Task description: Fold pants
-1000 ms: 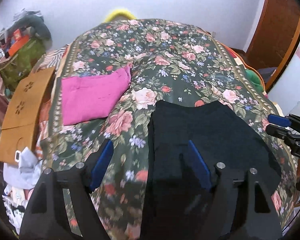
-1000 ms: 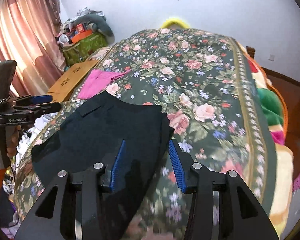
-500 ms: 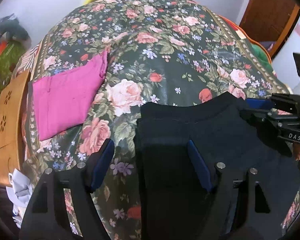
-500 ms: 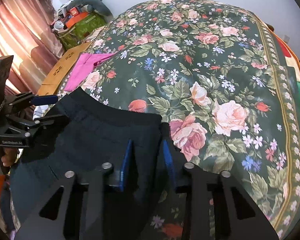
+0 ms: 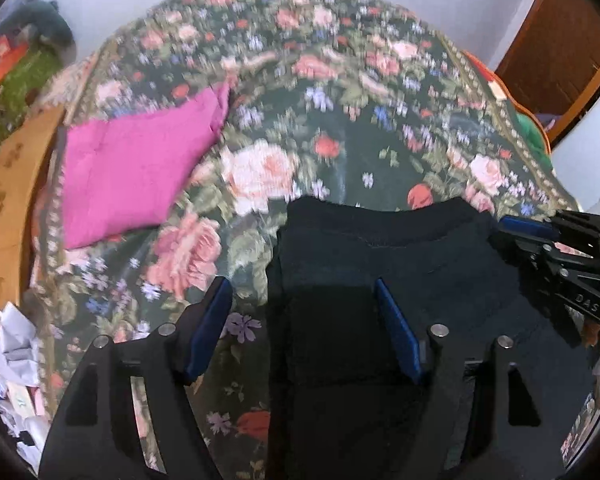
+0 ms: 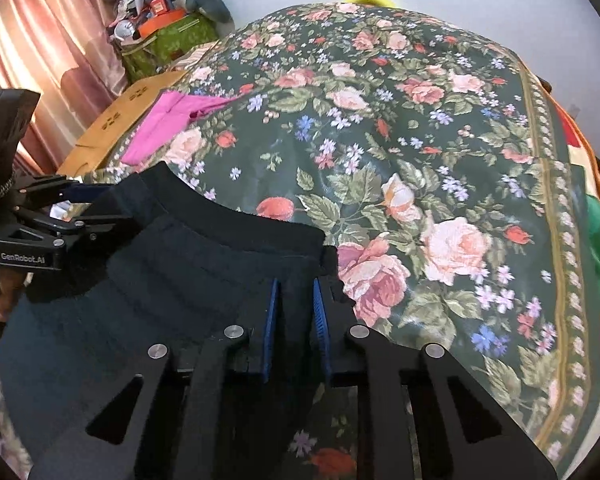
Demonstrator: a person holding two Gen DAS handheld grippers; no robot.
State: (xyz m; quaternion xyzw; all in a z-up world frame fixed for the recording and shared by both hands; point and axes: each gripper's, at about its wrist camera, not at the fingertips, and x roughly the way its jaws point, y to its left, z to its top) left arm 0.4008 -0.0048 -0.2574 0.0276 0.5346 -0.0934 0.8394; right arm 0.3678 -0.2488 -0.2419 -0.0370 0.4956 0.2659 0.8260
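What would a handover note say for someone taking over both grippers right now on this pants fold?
Right gripper: jaws nearly shut, pinching the right edge of the black pants below the waistband.
Left gripper: wide open, straddling the pants' left edge, gripping nothing.
Pants lie on the floral bedspread, waistband away from you; pink folded garment sits farther left.
Done: right side gripped.
Left: close the left gripper on its edge, then make the fold.

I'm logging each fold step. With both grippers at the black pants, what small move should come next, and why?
Probably close the left gripper on the pants' left edge. Its jaws stand wide open astride that edge, while the right gripper looks already pinched on the other corner by the waistband. Both sides need a hold before lifting.
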